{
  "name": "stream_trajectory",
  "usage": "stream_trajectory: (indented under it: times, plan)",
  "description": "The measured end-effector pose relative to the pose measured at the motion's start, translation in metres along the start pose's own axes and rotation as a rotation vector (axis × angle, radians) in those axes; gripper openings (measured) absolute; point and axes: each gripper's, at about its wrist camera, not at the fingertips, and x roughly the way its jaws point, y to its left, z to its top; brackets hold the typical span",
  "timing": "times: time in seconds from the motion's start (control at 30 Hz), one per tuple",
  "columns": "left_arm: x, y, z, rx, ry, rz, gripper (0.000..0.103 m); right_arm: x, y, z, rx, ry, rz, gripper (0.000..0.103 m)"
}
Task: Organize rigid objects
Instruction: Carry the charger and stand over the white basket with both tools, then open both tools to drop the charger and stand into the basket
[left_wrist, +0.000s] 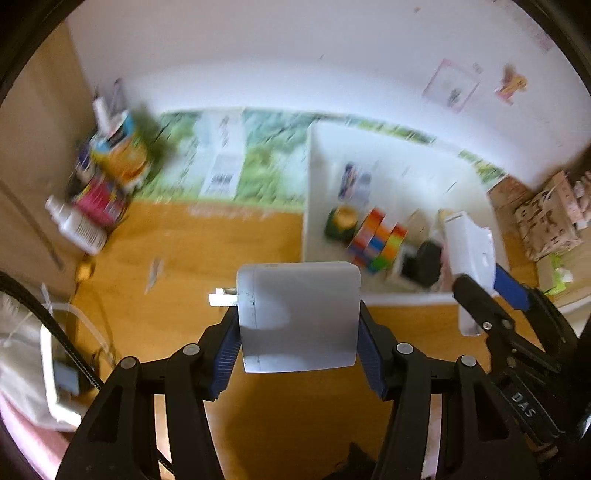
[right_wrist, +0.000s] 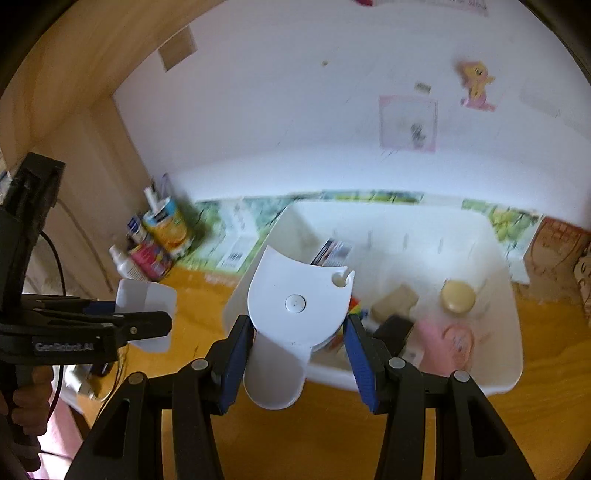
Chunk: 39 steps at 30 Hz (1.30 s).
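My left gripper (left_wrist: 298, 339) is shut on a white boxy charger-like block (left_wrist: 298, 314) with a metal prong at its left side, held above the wooden desk. My right gripper (right_wrist: 300, 354) is shut on a white curved plastic holder (right_wrist: 295, 317) with a round button and a notch, held at the front left rim of the white bin (right_wrist: 509, 332). The bin (left_wrist: 314, 206) holds a colourful cube block (left_wrist: 376, 240), a round yellow lid (right_wrist: 458, 297), a black item and a pink item. Each gripper shows in the other's view: the right one (left_wrist: 480, 295), the left one (right_wrist: 147, 321).
The wooden desk (left_wrist: 207, 251) has a white spray bottle (left_wrist: 75, 225), a pink box and an orange carton (left_wrist: 122, 155) at the back left by a wooden side panel. Green printed boxes line the wall. Cardboard and wooden items sit at the right (left_wrist: 546, 221). Cables lie at the left edge.
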Motion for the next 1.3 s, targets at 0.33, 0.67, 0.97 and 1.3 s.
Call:
stream_trajectory:
  times: [0.33, 0.67, 0.97, 1.3]
  plan:
    - [0.015, -0.023, 0.02, 0.1, -0.138, -0.141, 0.061, 0.024, -0.034, 0.009, -0.002, -0.066, -0.093, 0.051]
    - [0.054, -0.052, 0.031, 0.166, -0.182, -0.233, 0.061, 0.046, -0.065, 0.003, 0.027, -0.104, -0.149, 0.051]
    - [0.084, -0.048, 0.038, 0.097, -0.119, -0.297, 0.061, 0.062, -0.074, -0.002, 0.032, -0.079, -0.205, 0.052]
    - [0.044, -0.044, 0.032, 0.147, -0.234, -0.339, 0.083, 0.032, -0.061, 0.006, 0.076, -0.101, -0.241, 0.079]
